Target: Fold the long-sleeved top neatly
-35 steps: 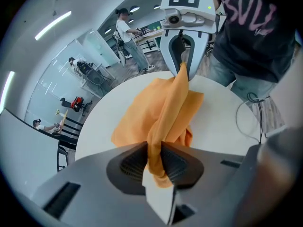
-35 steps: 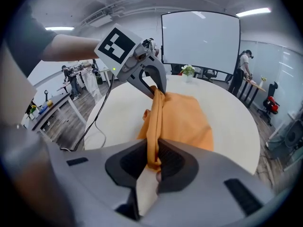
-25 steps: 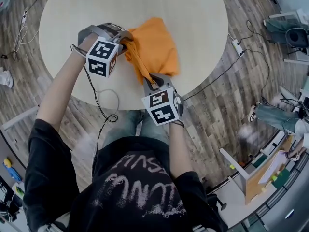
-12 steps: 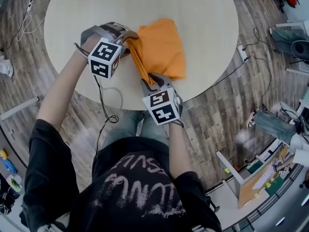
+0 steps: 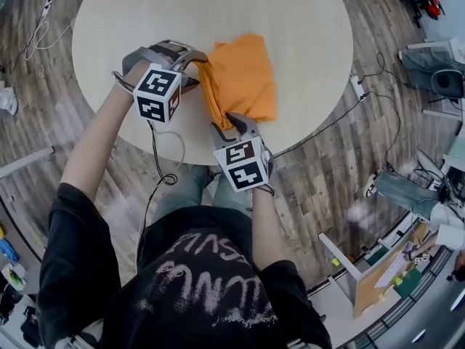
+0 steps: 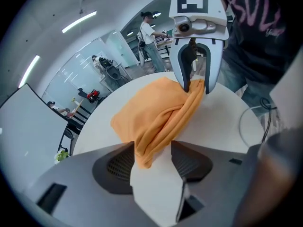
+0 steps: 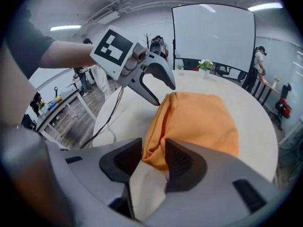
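The orange long-sleeved top [image 5: 243,75] lies folded in a compact bundle on the round pale table [image 5: 145,13], with a bunched edge along its left side. My left gripper [image 5: 195,70] is at the far end of that edge. Its jaws have just been opening and stand wide; the cloth's tip [image 6: 151,145] lies loose between them. My right gripper [image 5: 227,126] is at the near end. Its jaws have also been opening, and the cloth corner [image 7: 154,148] sits between them unpinched. Each gripper view shows the other gripper [image 6: 196,74] [image 7: 156,86] at the far end of the edge.
A black cable [image 5: 163,155] loops over the table's near edge by the person's lap. A power strip [image 5: 356,86] and more cables lie on the wooden floor to the right. People and chairs [image 5: 436,49] are at the room's right side.
Both grippers' jaws have spread apart and let go of the bunched edge, which now rests on the table. Both hands drew slightly back from the cloth.
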The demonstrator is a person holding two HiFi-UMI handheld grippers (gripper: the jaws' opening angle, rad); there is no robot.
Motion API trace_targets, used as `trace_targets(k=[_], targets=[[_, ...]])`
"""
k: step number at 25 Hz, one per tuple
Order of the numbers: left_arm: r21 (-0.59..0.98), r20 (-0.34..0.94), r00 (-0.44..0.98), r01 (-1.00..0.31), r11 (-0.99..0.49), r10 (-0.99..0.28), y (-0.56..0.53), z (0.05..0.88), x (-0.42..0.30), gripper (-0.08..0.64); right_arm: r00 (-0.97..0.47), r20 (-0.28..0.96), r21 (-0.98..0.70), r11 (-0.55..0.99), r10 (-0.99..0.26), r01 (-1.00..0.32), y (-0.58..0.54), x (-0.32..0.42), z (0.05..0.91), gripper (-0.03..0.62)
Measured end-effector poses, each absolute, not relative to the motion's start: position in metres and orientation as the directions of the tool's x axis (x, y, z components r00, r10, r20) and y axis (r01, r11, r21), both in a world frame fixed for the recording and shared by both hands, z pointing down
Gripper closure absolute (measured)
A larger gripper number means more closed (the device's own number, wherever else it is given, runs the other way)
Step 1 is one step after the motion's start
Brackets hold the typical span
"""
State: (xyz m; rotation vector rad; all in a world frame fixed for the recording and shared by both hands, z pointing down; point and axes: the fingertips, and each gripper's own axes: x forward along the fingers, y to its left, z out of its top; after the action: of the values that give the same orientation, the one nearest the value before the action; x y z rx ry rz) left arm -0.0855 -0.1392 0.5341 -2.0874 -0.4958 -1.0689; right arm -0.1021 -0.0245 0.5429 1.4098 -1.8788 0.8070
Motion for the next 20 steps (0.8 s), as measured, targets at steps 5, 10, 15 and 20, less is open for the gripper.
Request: trace_targets(k=[5, 10, 15, 20], targets=[[-0.434, 0.796, 0.605, 0.562, -0.704, -0.008, -0.132, 0.522, -0.091, 0.305, -0.213, 0.778, -0.083, 0.24, -0.59, -0.967, -0.021, -0.105, 0.527, 0.434], [-0.435, 0.743, 0.668, 0.425, -0.794, -0.049, -0.127, 0.504, -0.096, 0.341, -0.21, 0.753, -0.077, 0.234, -0.623, -0.969, -0.019, -0.103, 0.512, 0.448], [-0.428, 0.726, 0.68, 0.33, -0.842, -0.103, -0.112, 0.504, -0.106, 0.374, -0.206, 0.721, -0.073, 0.223, -0.662, -0.972, -0.012, -0.097, 0.502, 0.491], [-0.403, 0.706, 0.691, 0.211, -0.89, -0.156, -0.1, 0.499, -0.108, 0.425, -0.191, 0.68, -0.057, 0.209, -0.708, -0.976, -0.009, -0.078, 0.494, 0.542]])
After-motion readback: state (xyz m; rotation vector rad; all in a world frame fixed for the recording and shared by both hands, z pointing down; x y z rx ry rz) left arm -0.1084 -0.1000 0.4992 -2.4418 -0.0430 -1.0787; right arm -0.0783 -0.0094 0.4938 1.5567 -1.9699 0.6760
